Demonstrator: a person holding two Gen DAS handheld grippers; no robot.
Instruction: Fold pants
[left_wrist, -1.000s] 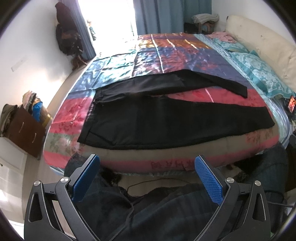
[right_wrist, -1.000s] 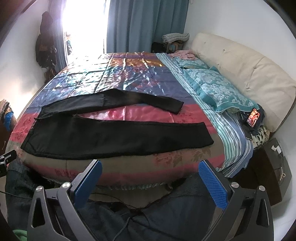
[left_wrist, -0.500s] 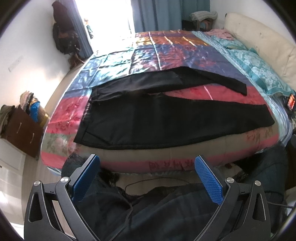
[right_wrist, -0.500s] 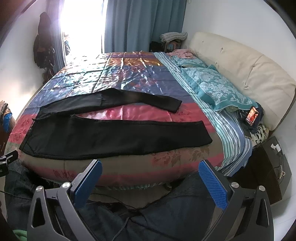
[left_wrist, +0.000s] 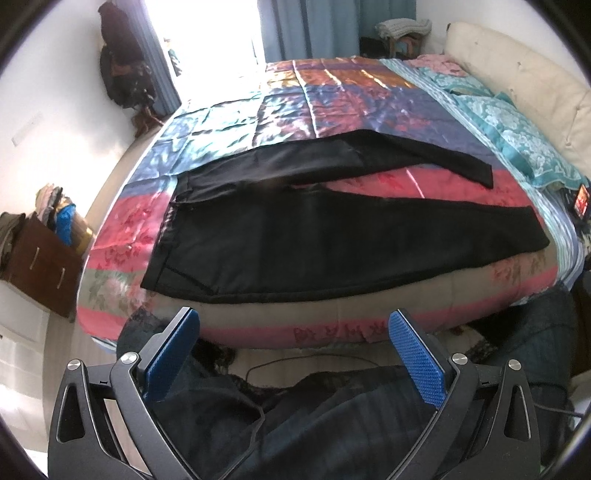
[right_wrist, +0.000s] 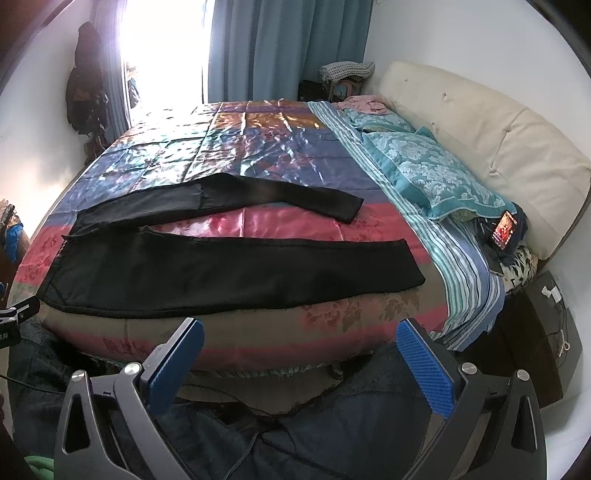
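Folding has not begun: black pants (left_wrist: 332, 236) lie spread flat, legs splayed, along the near edge of the bed (right_wrist: 258, 332), while left gripper (left_wrist: 293, 354) and right gripper (right_wrist: 299, 363) hover wide open short of it, probably needing next to pinch one leg.

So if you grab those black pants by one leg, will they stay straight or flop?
Probably flop: the pants lie thin and flat on the bed. They may slide easily, since the cover looks shiny. Likely light.
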